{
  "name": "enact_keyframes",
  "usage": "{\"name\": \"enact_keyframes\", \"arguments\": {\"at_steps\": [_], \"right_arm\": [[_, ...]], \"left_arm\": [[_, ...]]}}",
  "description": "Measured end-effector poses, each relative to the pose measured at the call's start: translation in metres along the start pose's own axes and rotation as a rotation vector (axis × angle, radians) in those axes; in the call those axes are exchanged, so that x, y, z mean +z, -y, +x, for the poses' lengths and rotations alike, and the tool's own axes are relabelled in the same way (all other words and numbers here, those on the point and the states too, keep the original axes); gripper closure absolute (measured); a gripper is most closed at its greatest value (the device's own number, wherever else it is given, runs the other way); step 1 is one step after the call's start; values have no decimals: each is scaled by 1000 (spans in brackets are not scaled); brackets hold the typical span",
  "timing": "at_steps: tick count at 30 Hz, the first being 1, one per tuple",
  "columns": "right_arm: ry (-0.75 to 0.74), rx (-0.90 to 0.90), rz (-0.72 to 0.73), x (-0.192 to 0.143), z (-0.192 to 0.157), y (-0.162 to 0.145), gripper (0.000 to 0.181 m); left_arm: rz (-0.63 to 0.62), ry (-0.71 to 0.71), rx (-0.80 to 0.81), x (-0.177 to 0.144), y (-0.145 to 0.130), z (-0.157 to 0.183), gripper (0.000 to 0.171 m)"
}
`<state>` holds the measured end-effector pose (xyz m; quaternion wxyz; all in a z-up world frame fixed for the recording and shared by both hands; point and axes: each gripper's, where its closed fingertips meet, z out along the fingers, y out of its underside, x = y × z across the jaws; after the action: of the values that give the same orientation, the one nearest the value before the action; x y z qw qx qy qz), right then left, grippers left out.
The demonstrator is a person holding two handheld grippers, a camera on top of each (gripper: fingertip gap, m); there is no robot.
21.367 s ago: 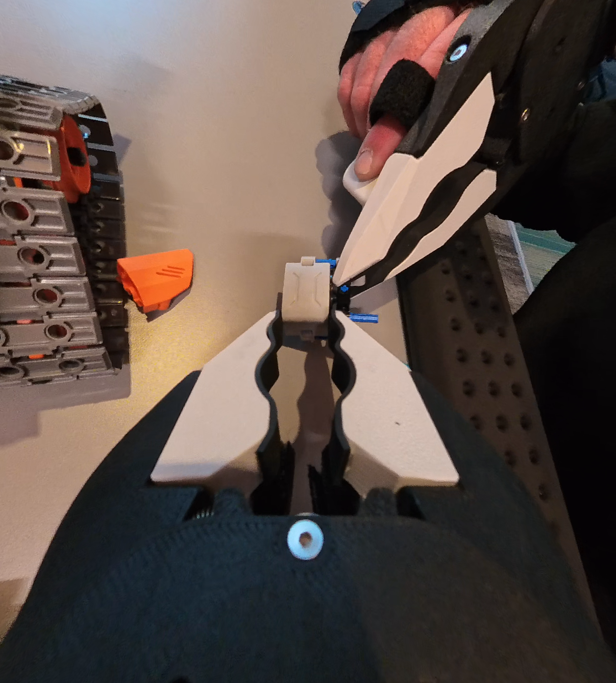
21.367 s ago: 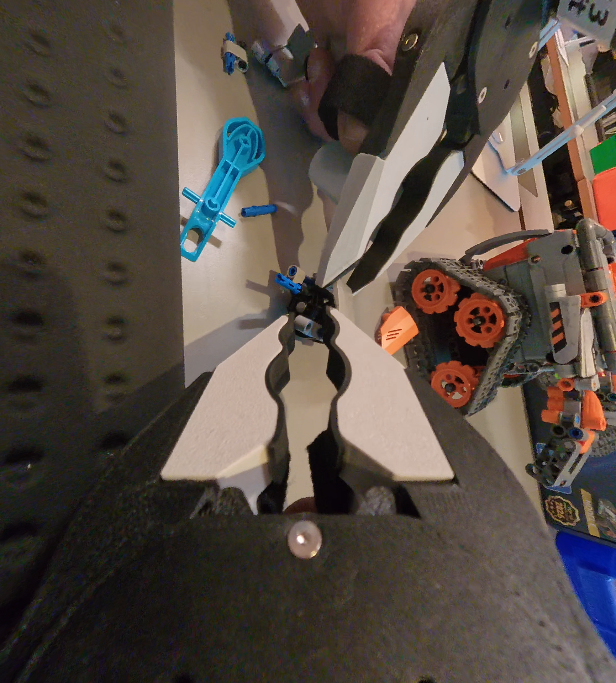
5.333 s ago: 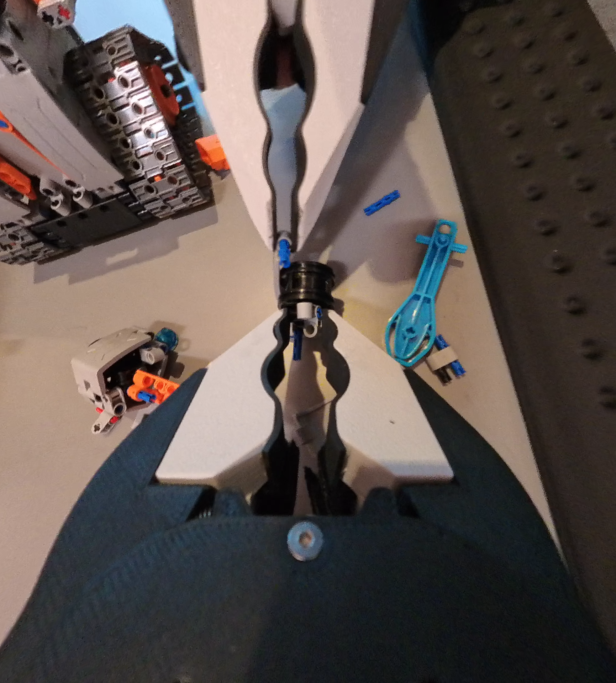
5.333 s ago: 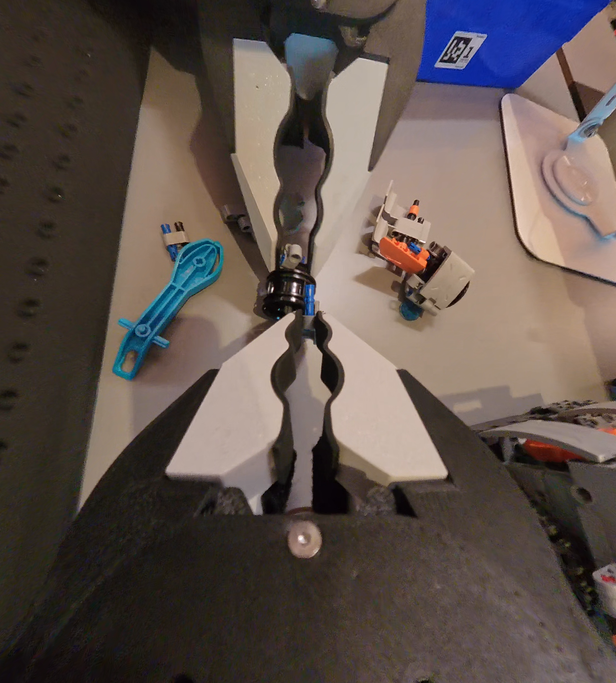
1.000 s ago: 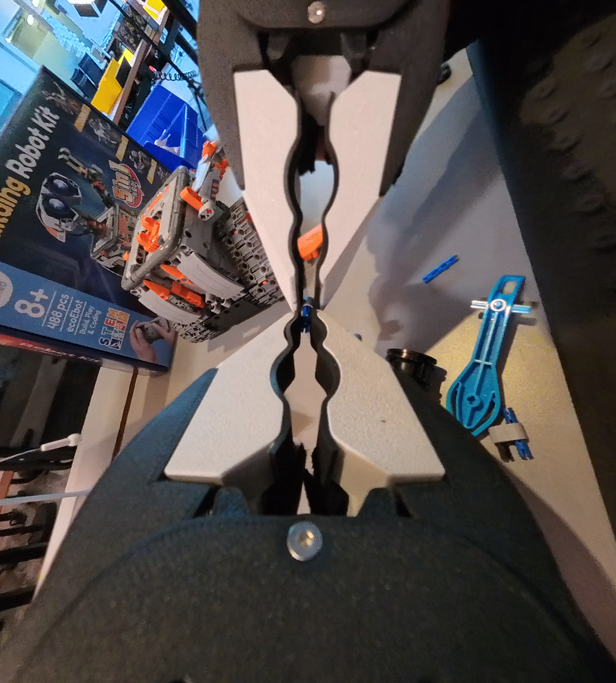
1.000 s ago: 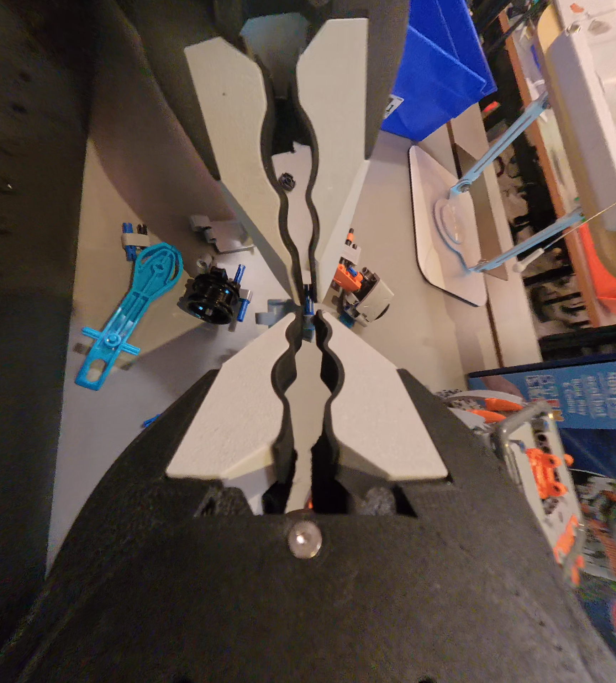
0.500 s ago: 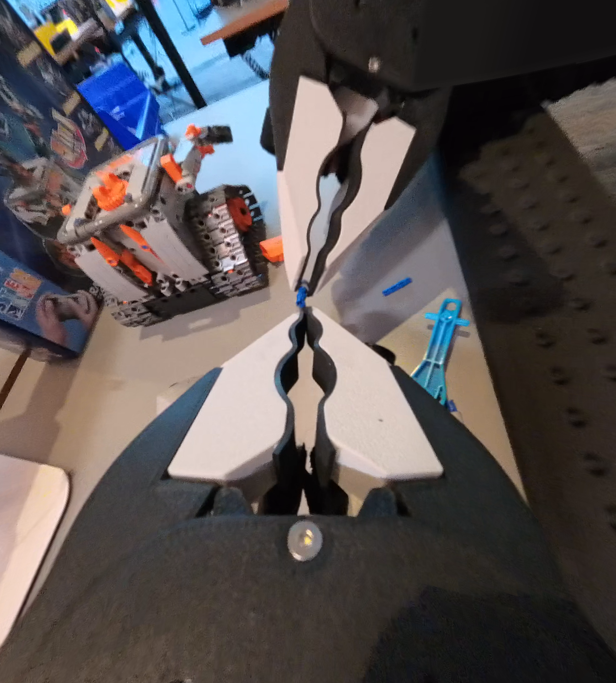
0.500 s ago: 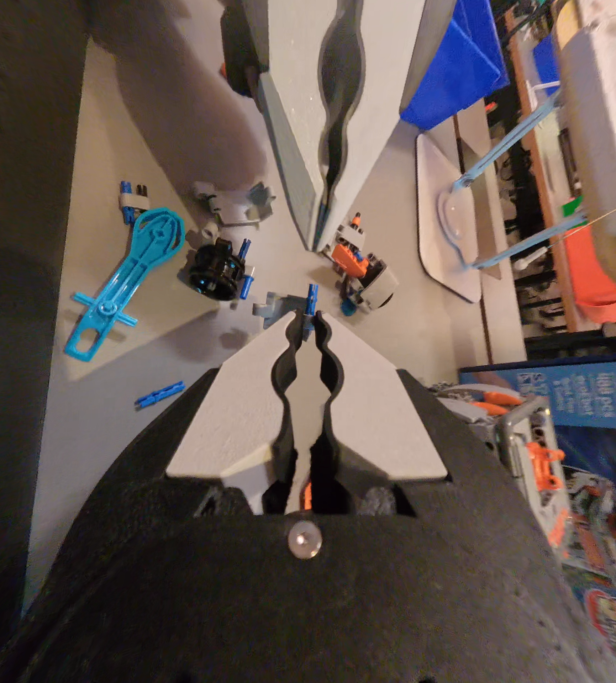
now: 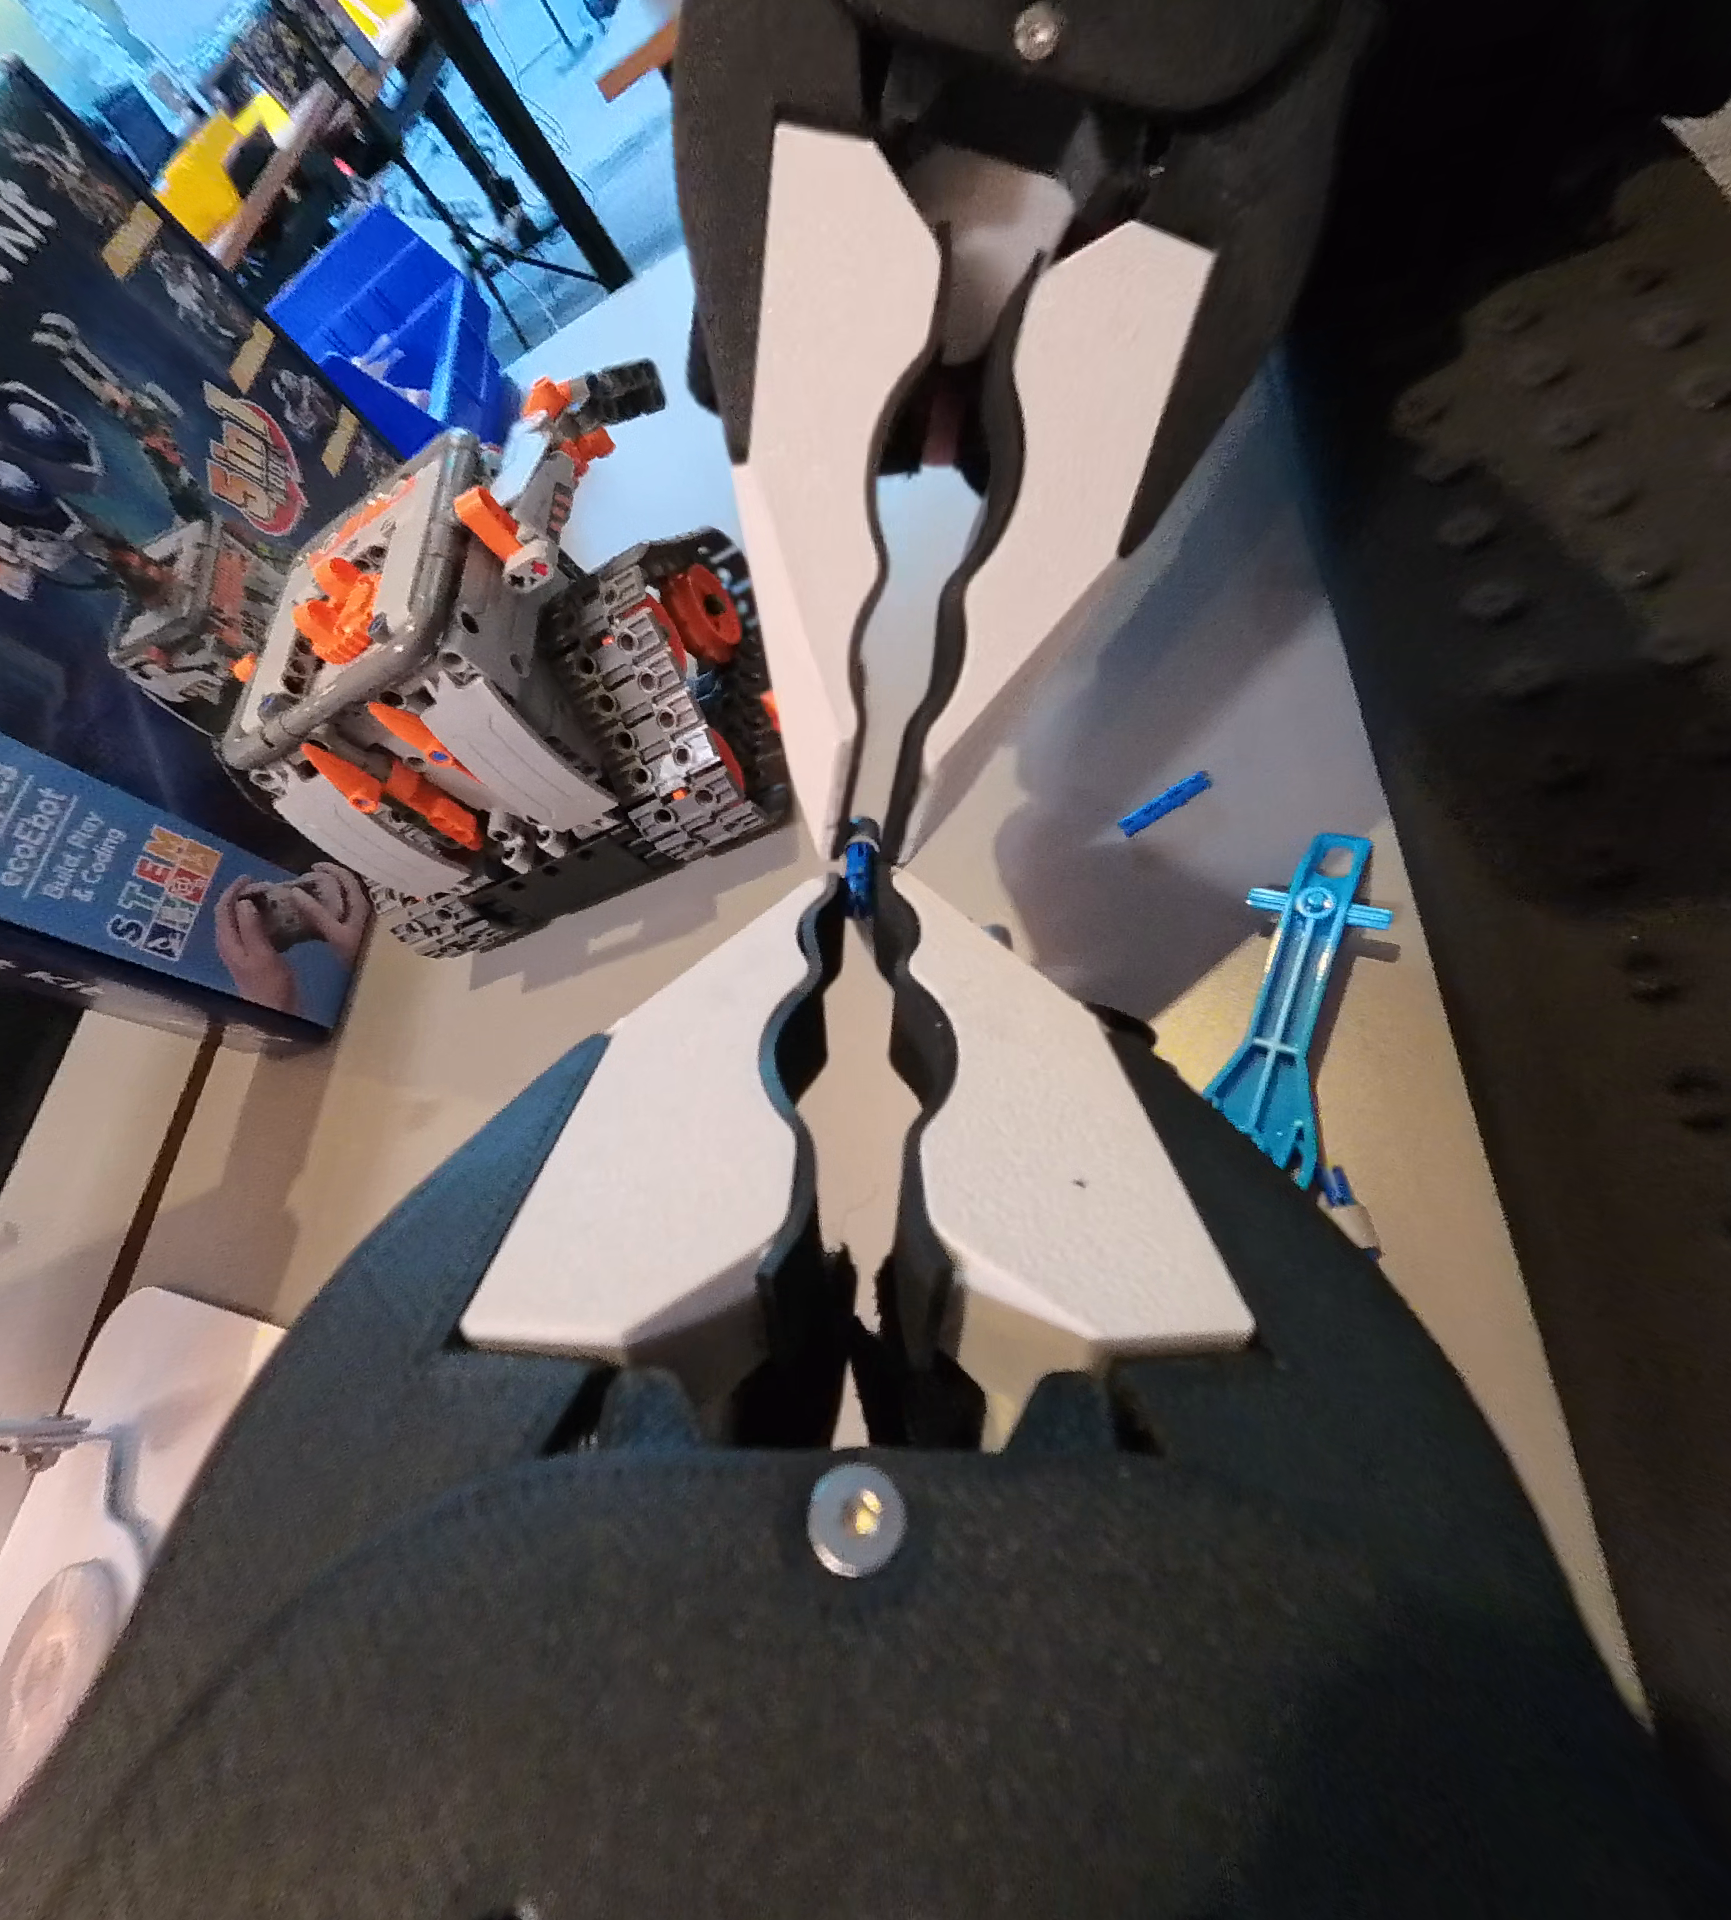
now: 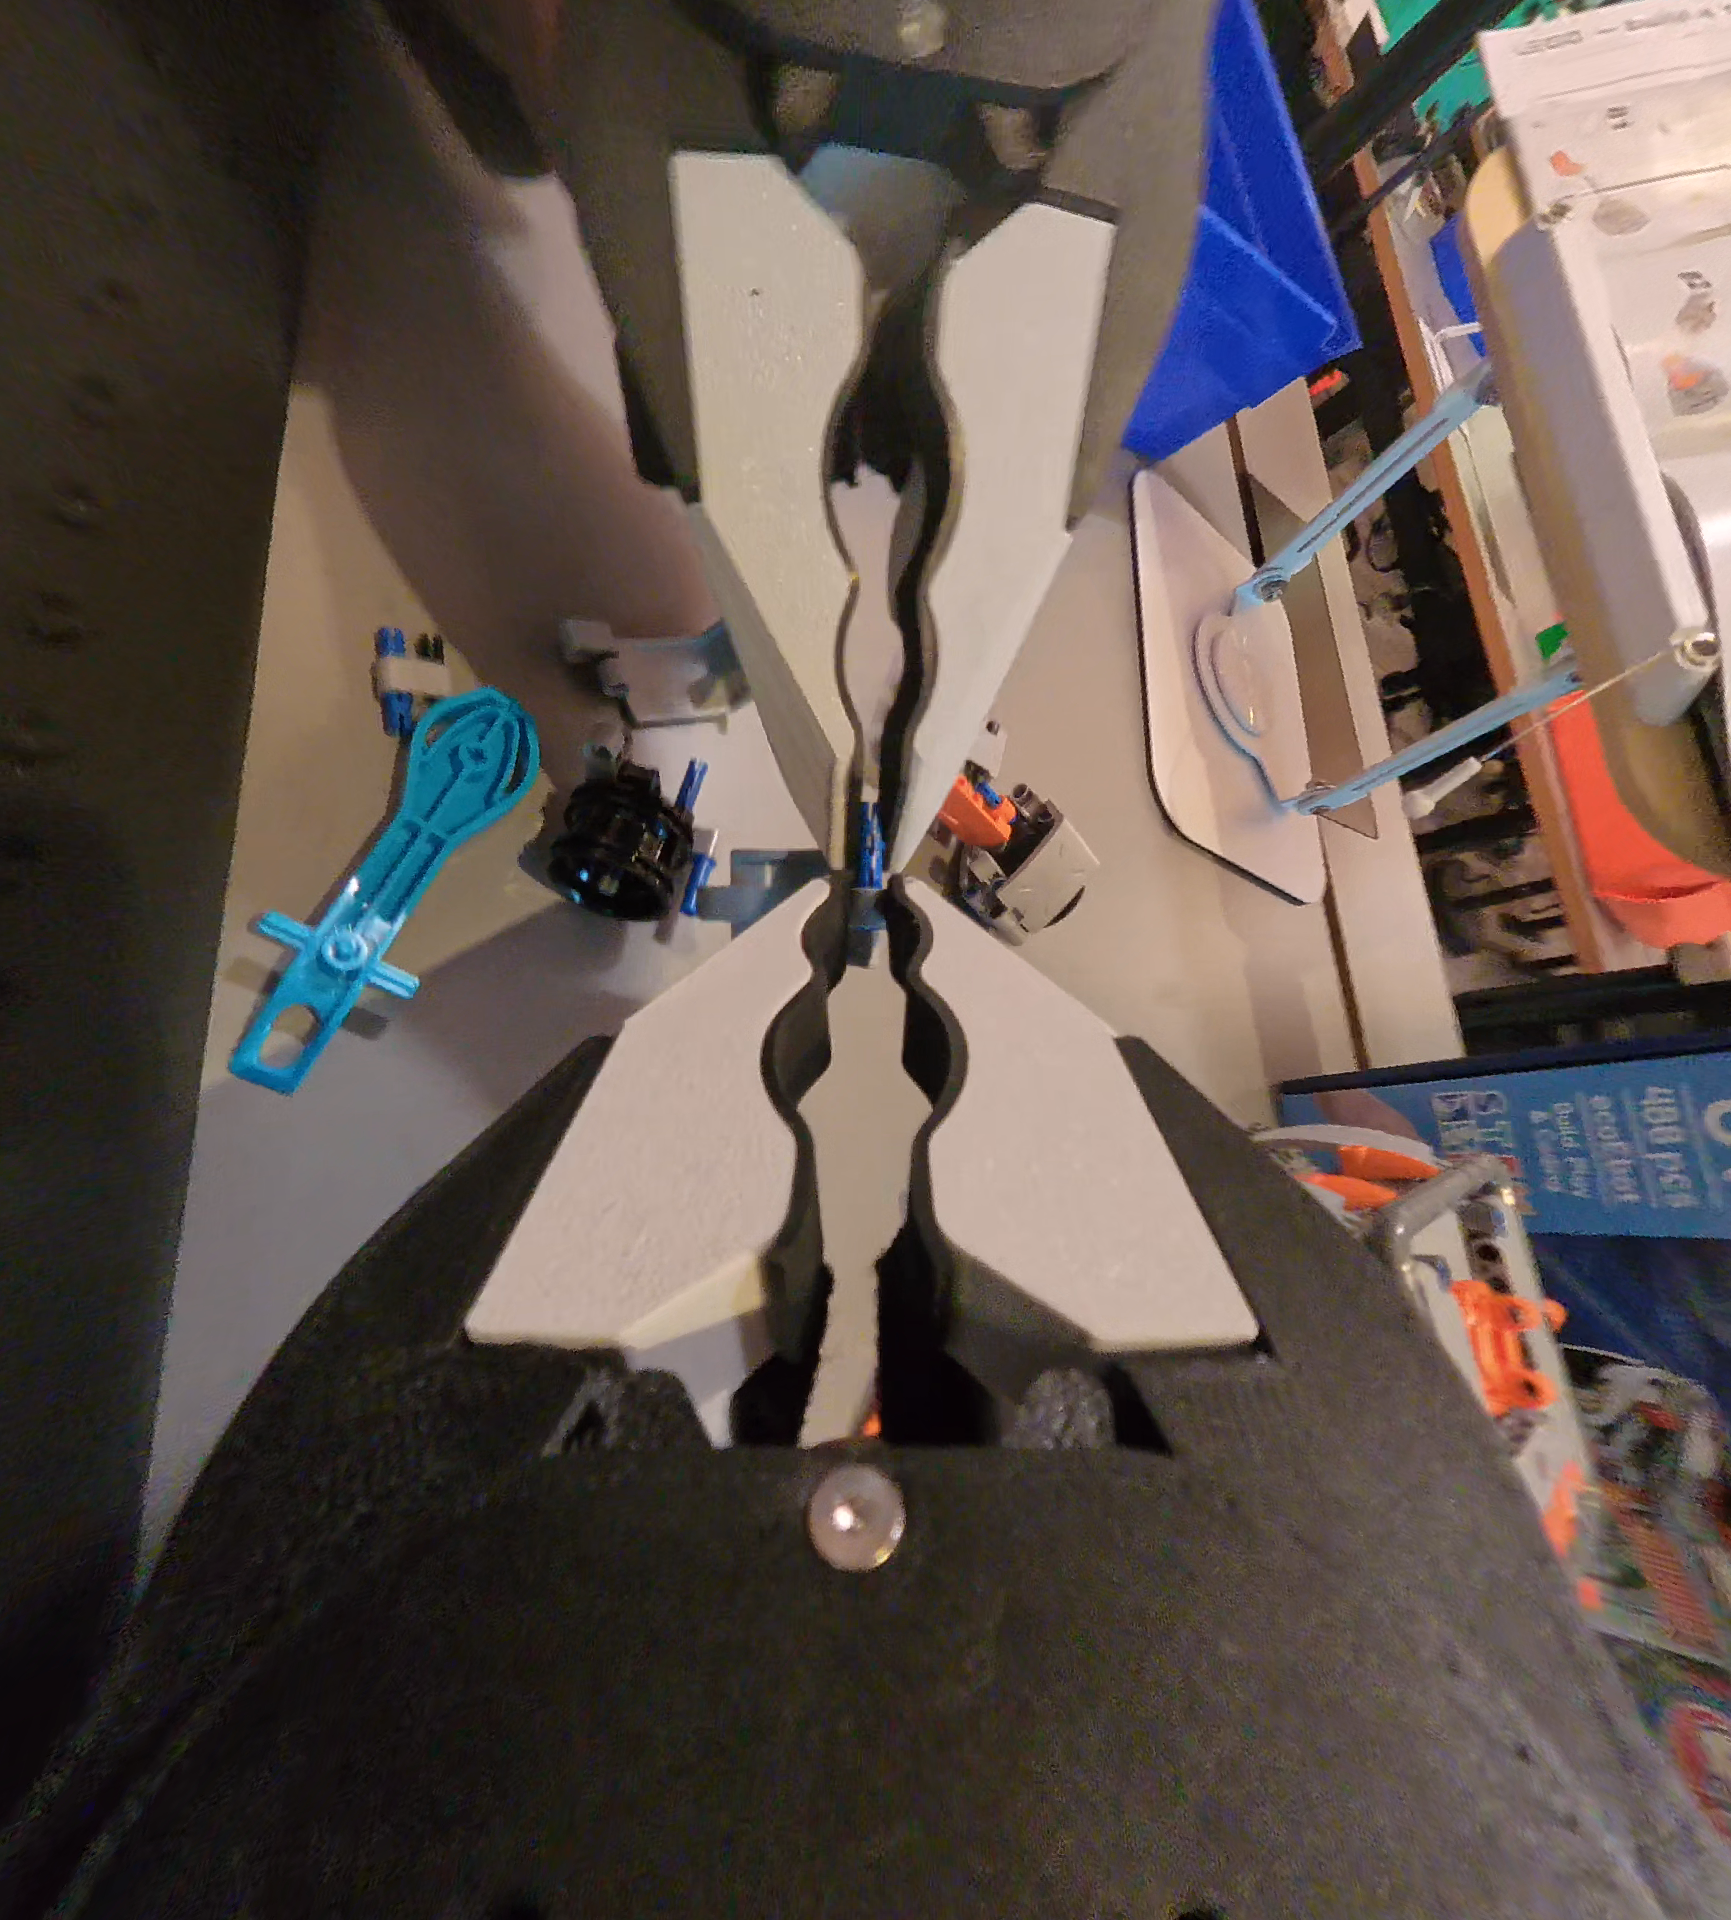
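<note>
Above the tabletop (image 10: 404,1143), at frame centre, the left gripper (image 9: 856,902) and right gripper (image 10: 866,914) are meeting tip to tip, both pinching one blue pin (image 9: 858,868); keeping them aligned should help.

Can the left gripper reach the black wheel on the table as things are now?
Probably not at once: the left gripper is shut on the small blue pin, which the right gripper grips too. The black wheel itself lies uncovered on the table.

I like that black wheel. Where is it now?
In the right wrist view the black wheel lies on the table, left of the gripper tips, between the turquoise tool and the blue pin.
</note>
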<state>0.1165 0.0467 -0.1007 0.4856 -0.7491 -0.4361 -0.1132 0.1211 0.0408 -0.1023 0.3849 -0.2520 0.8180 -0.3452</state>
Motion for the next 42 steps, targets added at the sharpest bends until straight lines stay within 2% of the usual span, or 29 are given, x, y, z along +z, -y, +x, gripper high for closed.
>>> {"name": "enact_keyframes", "arguments": {"at_steps": [4,7,9,17,19,23,29,39,40,41,42], "right_arm": [[10,121,84,-4,8,8,174],[24,140,124,-6,8,14,170],[78,207,161,-8,7,16,170],[220,318,265,-19,3,21,170],[261,339,299,-22,0,25,178],[272,356,336,-23,-1,31,177],[226,299,300,-20,-1,29,178],[283,317,416,-41,-2,46,178],[249,341,417,-46,9,38,179],[221,392,444,-53,23,32,179],[232,427,475,-59,28,32,179]], "left_arm": [[77,-13,-95,-6,9,-6,170],[130,-35,-142,-9,15,-6,170],[148,-56,-152,-10,17,-5,171],[220,-89,-105,-17,29,2,170],[242,-102,-92,-20,33,4,170],[249,-106,-78,-21,34,6,170],[226,-90,-61,-20,31,5,170],[318,-166,-171,-36,54,13,170],[390,-172,-226,-49,60,5,170],[513,-149,-332,-74,70,-15,170],[521,-64,-317,-85,66,-30,171]]}}
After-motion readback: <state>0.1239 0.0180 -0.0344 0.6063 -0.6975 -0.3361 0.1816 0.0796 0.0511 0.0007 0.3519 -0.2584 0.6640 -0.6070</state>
